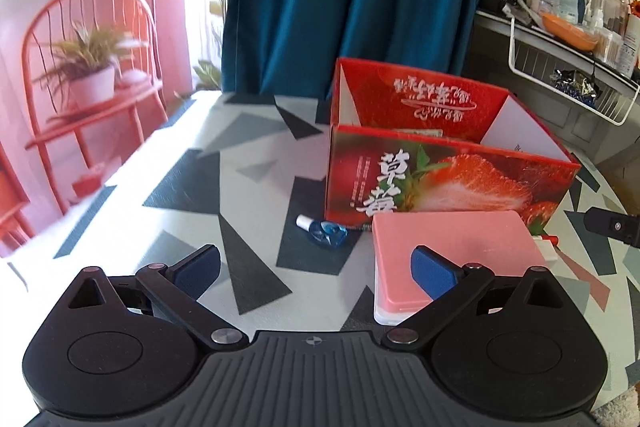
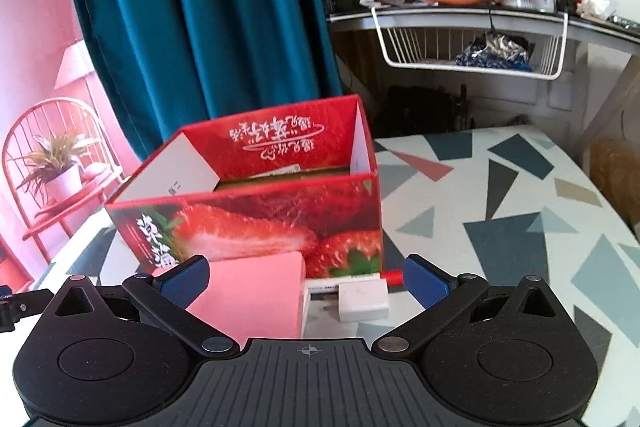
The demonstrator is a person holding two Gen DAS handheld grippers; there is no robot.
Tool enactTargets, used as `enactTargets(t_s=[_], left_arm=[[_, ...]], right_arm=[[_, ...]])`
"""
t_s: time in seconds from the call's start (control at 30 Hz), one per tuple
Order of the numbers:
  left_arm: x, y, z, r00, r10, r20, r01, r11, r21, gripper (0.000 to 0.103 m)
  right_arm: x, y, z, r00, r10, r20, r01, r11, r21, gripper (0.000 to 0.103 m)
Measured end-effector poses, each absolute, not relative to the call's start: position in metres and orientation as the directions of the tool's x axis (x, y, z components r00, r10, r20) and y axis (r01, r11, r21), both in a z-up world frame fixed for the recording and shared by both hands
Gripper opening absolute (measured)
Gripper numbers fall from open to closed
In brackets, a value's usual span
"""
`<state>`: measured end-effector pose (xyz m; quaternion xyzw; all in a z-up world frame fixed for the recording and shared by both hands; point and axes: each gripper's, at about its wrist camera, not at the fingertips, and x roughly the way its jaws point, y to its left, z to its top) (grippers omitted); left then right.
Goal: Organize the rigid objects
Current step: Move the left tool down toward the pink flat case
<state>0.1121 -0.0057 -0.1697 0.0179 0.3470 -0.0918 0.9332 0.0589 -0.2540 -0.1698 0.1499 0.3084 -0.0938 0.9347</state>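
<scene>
Both claws are gaping wide, gripping nothing. The left gripper [image 1: 316, 269] is hovering low in frame, its right pad overlapping the pink case [image 1: 452, 247] lying against the strawberry box [image 1: 452, 179]. The right gripper [image 2: 306, 281] is facing the half-hidden white block [image 2: 363, 301]; the box's contents are sitting mostly hidden. The blue bottle [image 1: 322, 230] is lying at centre.

pink case [image 1: 452, 239], red strawberry-print box [image 1: 448, 183]

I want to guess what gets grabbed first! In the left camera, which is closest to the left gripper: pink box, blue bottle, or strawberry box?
1. Pink box, under the right side of the left gripper.
2. Blue bottle, ahead on the table.
3. Strawberry box, behind both.
</scene>
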Motion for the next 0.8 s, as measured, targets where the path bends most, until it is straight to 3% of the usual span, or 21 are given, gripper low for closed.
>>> enactTargets(t_s=[0.07, 0.37, 0.57, 0.7, 0.8], left_arm=[[0.116, -0.002, -0.164, 0.730, -0.177, -0.660, 0.185, 0.981, -0.059, 0.094], [0.135, -0.005, -0.118, 0.762, -0.225, -0.607, 0.200, 0.974, -0.110, 0.094], [0.157, -0.019, -0.109, 0.759, -0.278, -0.588, 0.246, 0.960, -0.135, 0.093], [0.173, -0.024, -0.141, 0.676, -0.307, -0.670, 0.255, 0.950, -0.178, 0.084], [0.184, -0.022, -0.173, 0.606, -0.301, -0.737, 0.213, 0.953, -0.214, 0.080]], right_arm=[[0.063, -0.256, -0.169, 0.788, -0.086, -0.610, 0.271, 0.938, 0.218, 0.103], [0.077, -0.269, -0.119, 0.828, -0.132, -0.545, 0.244, 0.960, 0.139, 0.103], [0.109, -0.268, -0.104, 0.799, -0.012, -0.602, 0.088, 0.991, 0.098, 0.103], [0.119, -0.257, -0.122, 0.777, 0.017, -0.629, 0.033, 0.997, 0.069, 0.103], [0.120, -0.256, -0.143, 0.769, 0.047, -0.638, 0.072, 0.985, 0.159, 0.102]])
